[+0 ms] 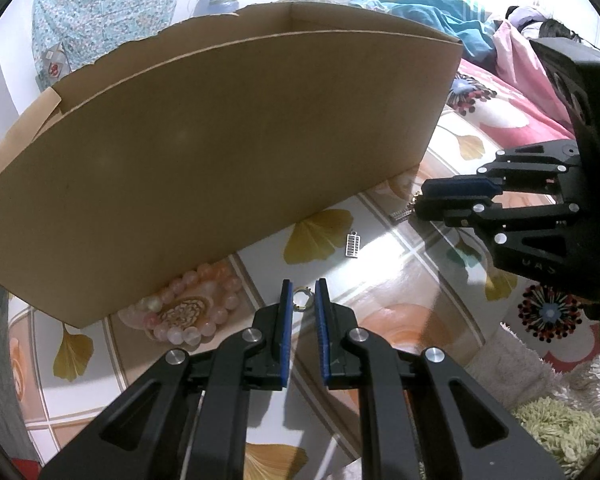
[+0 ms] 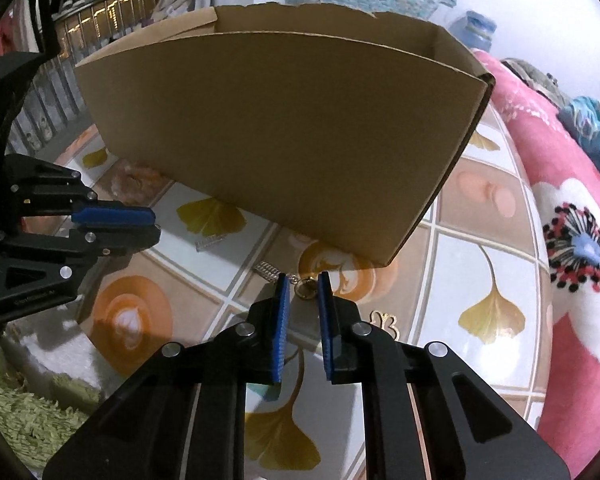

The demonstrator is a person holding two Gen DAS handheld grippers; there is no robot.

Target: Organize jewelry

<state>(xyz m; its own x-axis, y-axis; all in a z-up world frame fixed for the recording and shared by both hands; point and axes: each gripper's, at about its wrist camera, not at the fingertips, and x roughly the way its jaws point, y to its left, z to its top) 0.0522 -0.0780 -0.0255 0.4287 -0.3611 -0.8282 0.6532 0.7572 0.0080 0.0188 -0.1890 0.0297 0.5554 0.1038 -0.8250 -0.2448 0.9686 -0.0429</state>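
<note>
Left wrist view shows the left gripper [image 1: 304, 294] pinching a small gold ring [image 1: 301, 299] at its tips, cardboard box [image 1: 220, 152] at twelve o'clock, while right wrist view shows the right gripper [image 2: 303, 286] narrowly pinching a gold ring charm [image 2: 305, 289], chain trailing toward ten o'clock.

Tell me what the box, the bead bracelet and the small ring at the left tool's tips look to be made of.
Box: plain brown cardboard, matte, with a thin raw cut edge along the rim.
Bead bracelet: pale pink round beads, glossy and slightly translucent; stone or glass, hard to say which.
Small ring: gold-coloured metal by its shine, rim looks notched; too small for more detail.
</note>
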